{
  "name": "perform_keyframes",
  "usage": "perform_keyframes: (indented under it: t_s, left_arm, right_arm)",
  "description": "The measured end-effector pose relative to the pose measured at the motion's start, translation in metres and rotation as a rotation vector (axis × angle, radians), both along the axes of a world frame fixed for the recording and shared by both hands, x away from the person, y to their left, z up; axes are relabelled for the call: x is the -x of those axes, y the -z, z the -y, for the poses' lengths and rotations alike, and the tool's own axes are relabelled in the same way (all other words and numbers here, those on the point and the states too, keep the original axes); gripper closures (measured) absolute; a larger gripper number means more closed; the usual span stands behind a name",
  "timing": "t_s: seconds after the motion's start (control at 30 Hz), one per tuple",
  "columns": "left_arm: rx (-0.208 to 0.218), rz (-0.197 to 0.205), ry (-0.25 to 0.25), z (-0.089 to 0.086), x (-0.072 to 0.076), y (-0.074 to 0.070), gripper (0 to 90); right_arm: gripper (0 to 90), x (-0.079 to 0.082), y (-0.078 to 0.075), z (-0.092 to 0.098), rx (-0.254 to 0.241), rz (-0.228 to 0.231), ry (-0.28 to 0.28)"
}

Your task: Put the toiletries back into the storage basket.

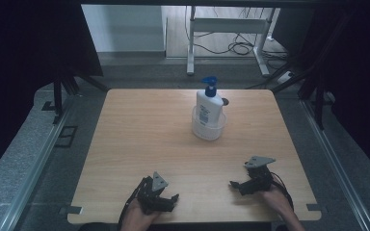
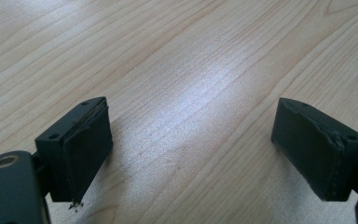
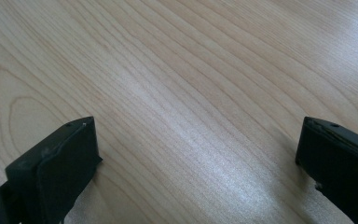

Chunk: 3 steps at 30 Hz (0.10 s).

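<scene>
My left gripper rests low at the near edge of the pale wooden table, at about seven o'clock on the tabletop, its jaws spread wide with nothing between them. In the left gripper view, the left gripper shows bare wood grain between its two black pads. One pad looks frayed at its edge, with a few dark crumbs under it. My right gripper sits at about five o'clock, also near the front edge, and it too stands wide and empty. In the right gripper view, the right gripper frames plain tabletop.

Farther out, at roughly one o'clock from the table's centre, stands the white pump bottle with a blue pump head, upright inside a clear round plastic tub that reaches partway up its body. Both are well apart from my grippers.

I judge that I am at the very start, with nothing grasped and both hands parked (the reach has not begun). The next move, as I see it, calls for carrying one gripper forward toward twelve o'clock to close on the bottle's body above the tub's rim. The other would likely need to steady the tub, since the light tub could lift or tip with the bottle.
</scene>
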<state>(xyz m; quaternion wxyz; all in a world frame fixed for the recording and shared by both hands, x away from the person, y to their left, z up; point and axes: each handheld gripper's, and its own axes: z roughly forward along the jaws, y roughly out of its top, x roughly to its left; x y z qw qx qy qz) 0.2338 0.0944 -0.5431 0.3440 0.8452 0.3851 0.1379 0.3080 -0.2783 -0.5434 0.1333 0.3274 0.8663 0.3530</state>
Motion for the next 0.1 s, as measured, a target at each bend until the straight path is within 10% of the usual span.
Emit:
perform_keyframes:
  t_s: [0.1]
  left_arm:
    - [-0.001, 0.0, 0.0, 0.0002, 0.0001, 0.0001, 11.6]
  right_arm:
    - [0.0, 0.0003, 0.0001, 0.0002, -0.001, 0.0, 0.0]
